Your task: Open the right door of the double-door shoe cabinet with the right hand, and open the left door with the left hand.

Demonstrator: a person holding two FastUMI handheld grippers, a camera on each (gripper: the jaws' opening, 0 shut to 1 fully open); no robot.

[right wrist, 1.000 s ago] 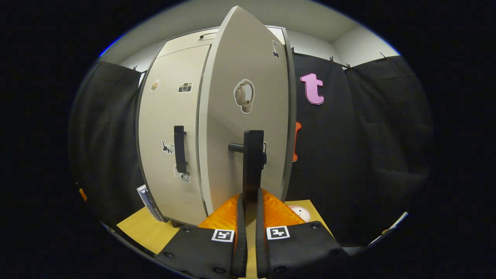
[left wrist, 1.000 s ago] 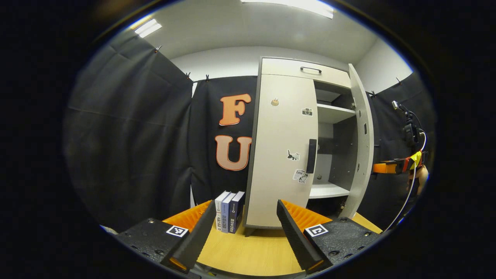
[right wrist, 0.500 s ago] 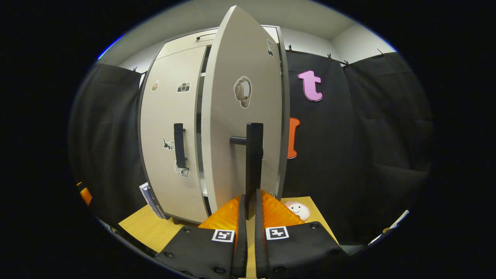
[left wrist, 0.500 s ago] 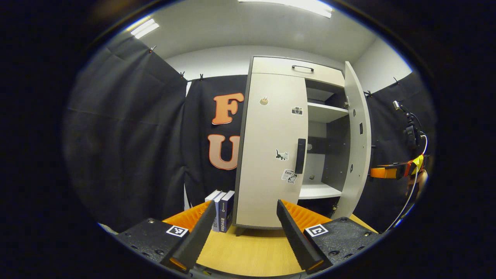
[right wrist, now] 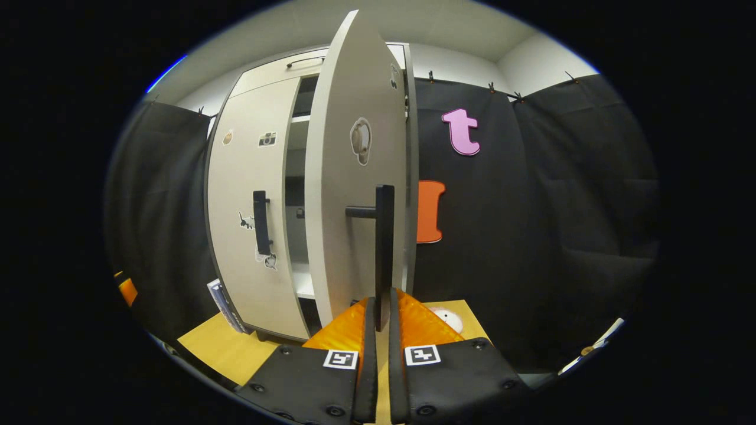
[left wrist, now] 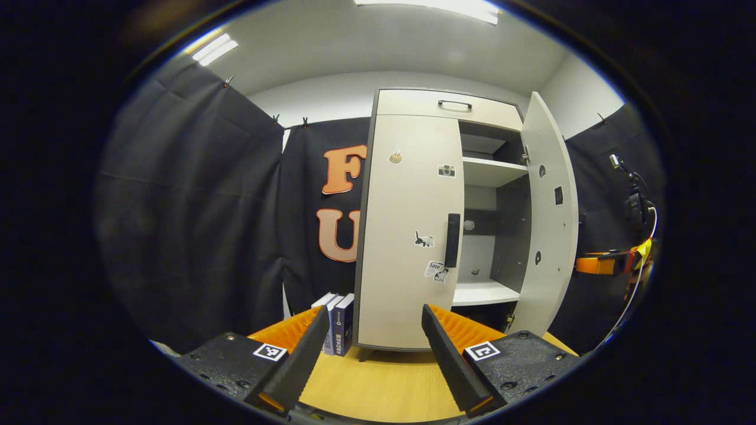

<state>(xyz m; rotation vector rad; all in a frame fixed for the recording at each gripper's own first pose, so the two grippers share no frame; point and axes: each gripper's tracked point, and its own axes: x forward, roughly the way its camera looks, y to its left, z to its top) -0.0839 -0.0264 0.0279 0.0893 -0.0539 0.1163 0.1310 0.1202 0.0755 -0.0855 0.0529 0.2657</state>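
A pale double-door shoe cabinet stands on a wooden table. Its right door is swung wide, showing shelves inside. My right gripper is shut on that door's black vertical handle; it appears far right in the left gripper view. The left door is closed, with a black handle at its inner edge. My left gripper stands open, low in front of the left door and well short of it.
A few upright books lean beside the cabinet's left side. A drawer with a handle tops the cabinet. A round white plush toy lies on the table right of the cabinet. Black cloth walls surround the booth.
The right door has swung further open with my right gripper on its handle. The left gripper's view has shifted slightly, cabinet drifting left; its fingers stay open.
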